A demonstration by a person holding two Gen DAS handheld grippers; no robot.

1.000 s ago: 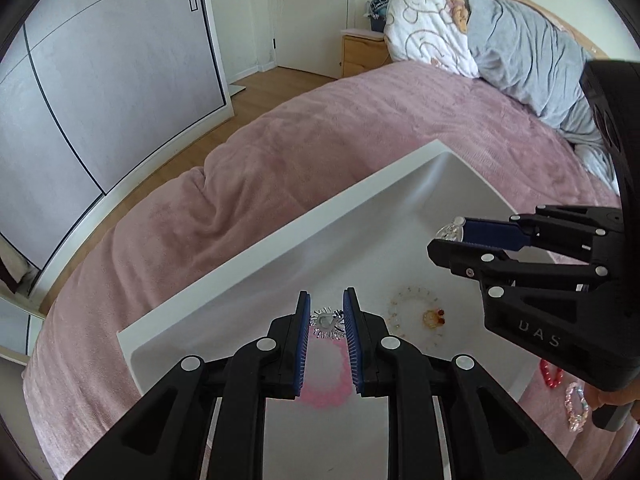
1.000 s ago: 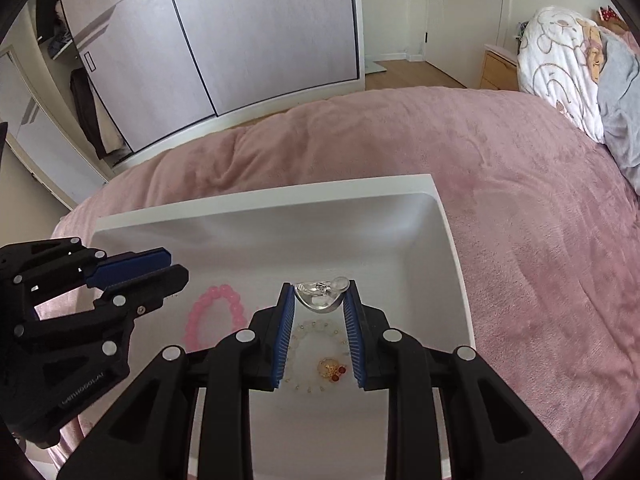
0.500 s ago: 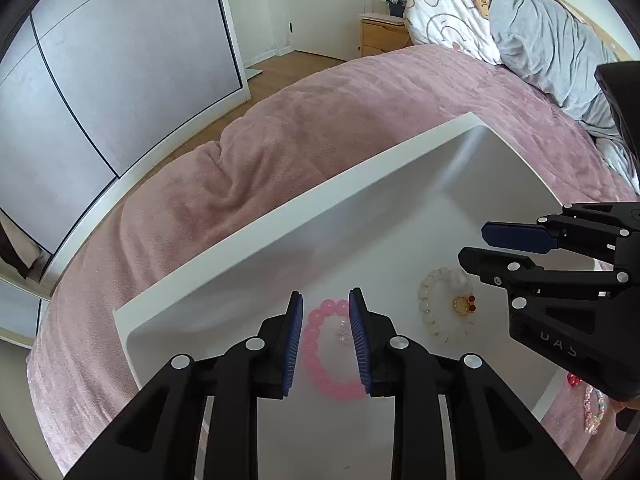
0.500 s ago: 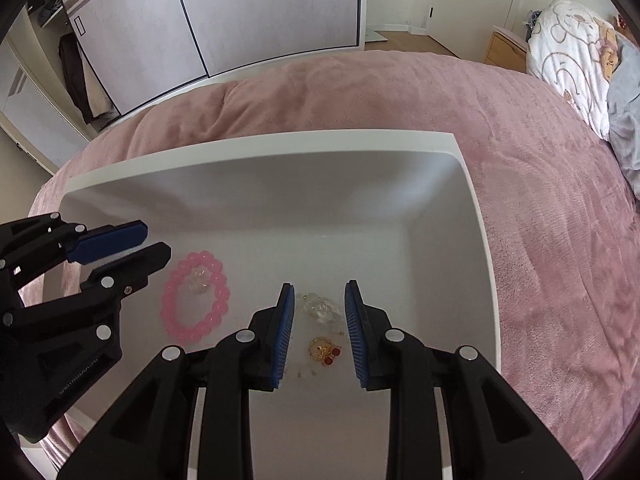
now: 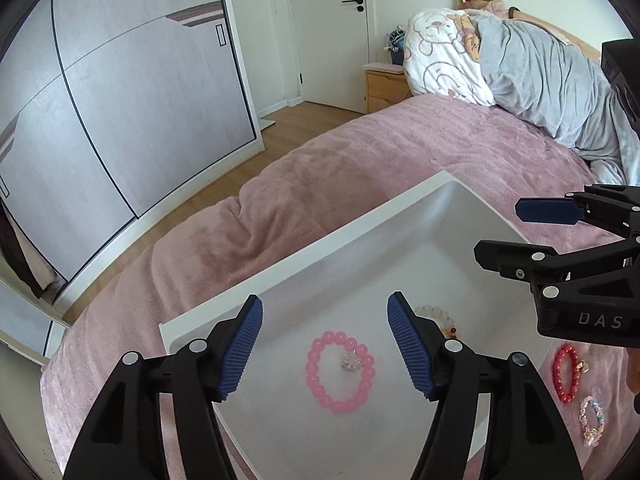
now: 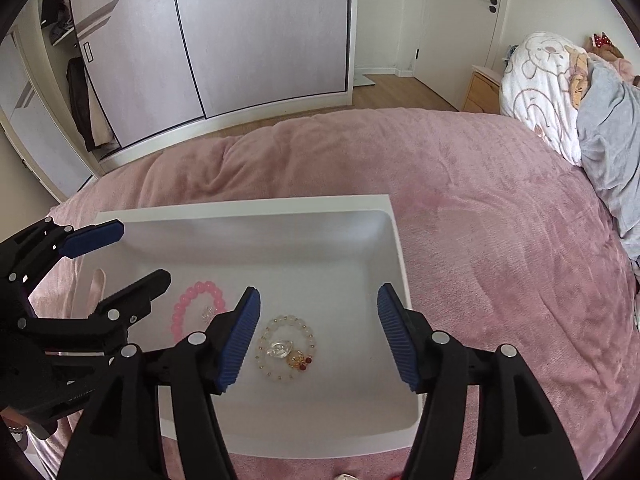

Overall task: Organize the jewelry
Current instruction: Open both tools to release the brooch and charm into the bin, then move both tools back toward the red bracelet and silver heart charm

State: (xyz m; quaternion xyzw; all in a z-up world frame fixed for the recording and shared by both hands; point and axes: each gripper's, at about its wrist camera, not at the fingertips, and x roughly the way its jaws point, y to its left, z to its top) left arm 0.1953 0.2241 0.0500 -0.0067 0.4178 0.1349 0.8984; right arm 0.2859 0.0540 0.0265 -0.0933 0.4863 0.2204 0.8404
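A white tray (image 5: 304, 248) (image 6: 248, 206) lies on the pink bed. In it a pink bead bracelet (image 5: 340, 372) (image 6: 196, 308) rings a small crystal piece (image 5: 351, 360). Beside it a pale bead bracelet (image 6: 286, 348) with a gold and red charm rings a clear ring (image 6: 280, 349). My left gripper (image 5: 325, 350) is open and empty above the pink bracelet. My right gripper (image 6: 318, 338) is open and empty above the pale bracelet. A red bracelet (image 5: 566, 372) and a pastel bracelet (image 5: 592, 426) lie on the bedspread right of the tray.
The pink bedspread (image 6: 500, 220) surrounds the tray. A grey duvet (image 5: 544, 80) and a printed blanket (image 5: 440, 56) are piled at the bed's head. Wardrobe doors (image 6: 240, 32) and wooden floor lie beyond the bed's edge.
Both grippers let go of small clear pieces inside the bracelets, opened wide and lifted back from the tray.
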